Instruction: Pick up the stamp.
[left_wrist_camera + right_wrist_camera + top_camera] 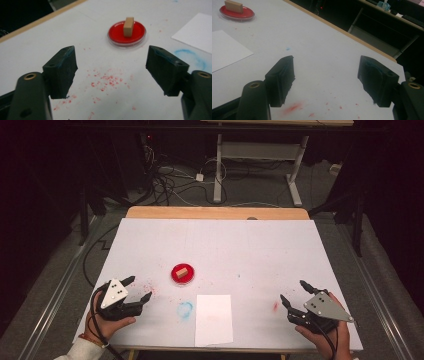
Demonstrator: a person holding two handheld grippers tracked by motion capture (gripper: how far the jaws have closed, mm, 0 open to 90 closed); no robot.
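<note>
A small tan wooden block (182,271) stands in a round red dish (175,276) near the middle of the white table. My left gripper (138,288) rests at the front left, held in a hand, open and empty, its jaws aimed toward the dish. In the left gripper view the block (128,27) and the dish (115,35) lie ahead, beyond the open gripper (111,65). My right gripper (293,292) sits at the front right, open and empty. The right gripper view has the open gripper (325,75), with the dish (244,15) and block (233,6) far off at the upper left.
A white paper sheet (214,319) lies at the front middle, beside a blue ring mark (184,309). Red specks (107,81) and a red smear (275,306) stain the table. A wooden edge (215,212) runs along the back. Cables and desk legs stand on the floor behind.
</note>
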